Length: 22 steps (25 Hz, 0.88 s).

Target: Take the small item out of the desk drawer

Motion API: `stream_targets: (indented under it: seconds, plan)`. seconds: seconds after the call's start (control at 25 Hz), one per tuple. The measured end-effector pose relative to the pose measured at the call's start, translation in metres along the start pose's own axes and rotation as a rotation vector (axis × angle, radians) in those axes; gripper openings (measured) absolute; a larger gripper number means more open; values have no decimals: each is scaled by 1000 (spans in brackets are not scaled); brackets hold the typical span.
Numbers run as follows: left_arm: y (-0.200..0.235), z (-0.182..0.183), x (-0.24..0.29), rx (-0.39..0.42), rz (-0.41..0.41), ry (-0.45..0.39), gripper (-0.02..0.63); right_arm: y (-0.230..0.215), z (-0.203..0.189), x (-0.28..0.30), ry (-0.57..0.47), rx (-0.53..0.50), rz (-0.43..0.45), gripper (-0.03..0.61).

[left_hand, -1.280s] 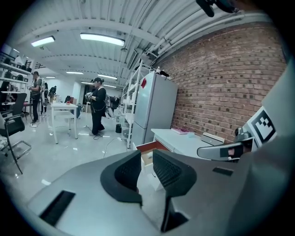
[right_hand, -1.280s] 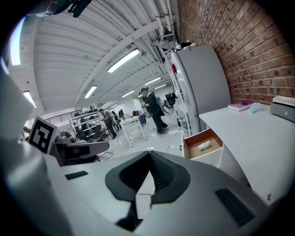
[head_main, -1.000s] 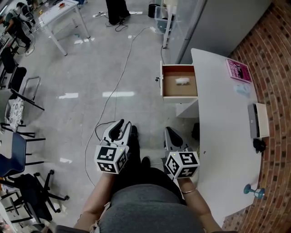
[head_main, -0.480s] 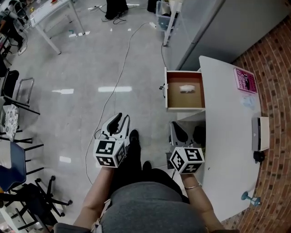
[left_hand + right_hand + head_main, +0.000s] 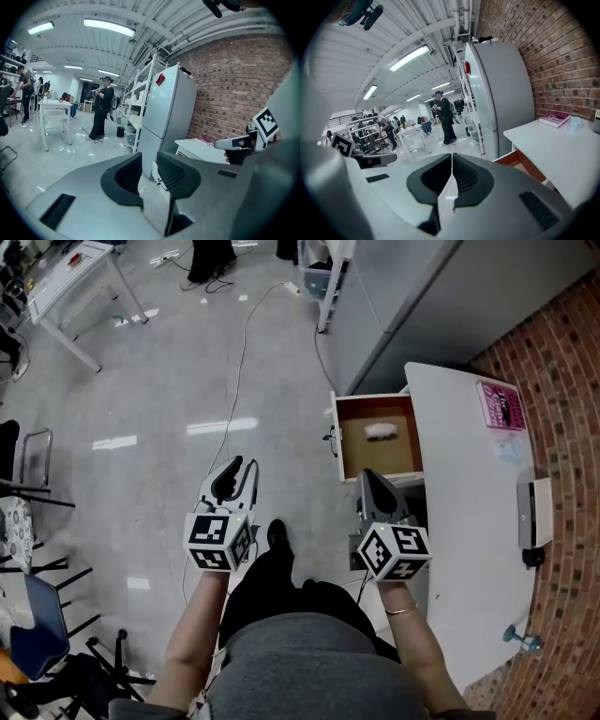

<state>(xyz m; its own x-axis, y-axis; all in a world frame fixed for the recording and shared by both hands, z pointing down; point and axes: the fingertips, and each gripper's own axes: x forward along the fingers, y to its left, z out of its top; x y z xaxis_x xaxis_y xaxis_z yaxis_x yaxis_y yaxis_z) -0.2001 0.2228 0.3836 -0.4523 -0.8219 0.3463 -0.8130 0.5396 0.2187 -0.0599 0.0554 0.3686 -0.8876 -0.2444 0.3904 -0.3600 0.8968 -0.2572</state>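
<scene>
Small item (image 5: 380,431), pale and too blurred to name, lay inside the open drawer (image 5: 349,454), on its brown floor toward the far end, and neither gripper touched it. The drawer stood pulled out from the white desk (image 5: 469,531), and that's the landmark for everything else.

And the right gripper (image 5: 368,478) was right there, hovering just at the near edge of the drawer with its tips over the front rim and pointing toward the contents. Its own view told the story: the two dark pads stood together with only a hairline slit between them, nothing pinched in there. The drawer's orange-brown side showed just to the right of the jaws.

The left gripper (image 5: 234,471) hung well to the left of the drawer, out over the shiny grey floor. Its jaws stood apart, a clear gap, and only floor and the foot of a tall grey fridge (image 5: 166,112) showed through it.

Beyond the drawer, on the desk's far corner, lay a pink book (image 5: 502,406). A long cable (image 5: 239,362) trailed across the floor to the left of the drawer. A brick wall (image 5: 572,427) ran along the far side of the desk from the drawer.
</scene>
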Motion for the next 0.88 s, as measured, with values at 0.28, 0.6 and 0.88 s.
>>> stream_targets:
  seconds: [0.28, 0.6, 0.88]
  plan:
    - [13, 15, 33, 6, -62, -2, 107, -6, 15, 22, -47, 35, -86, 9]
    - [4, 16, 58, 3, -108, 16, 107, -22, 11, 21, -47, 54, -155, 9]
    - [-16, 13, 78, 26, -145, 39, 107, -42, 4, 22, -42, 102, -177, 6]
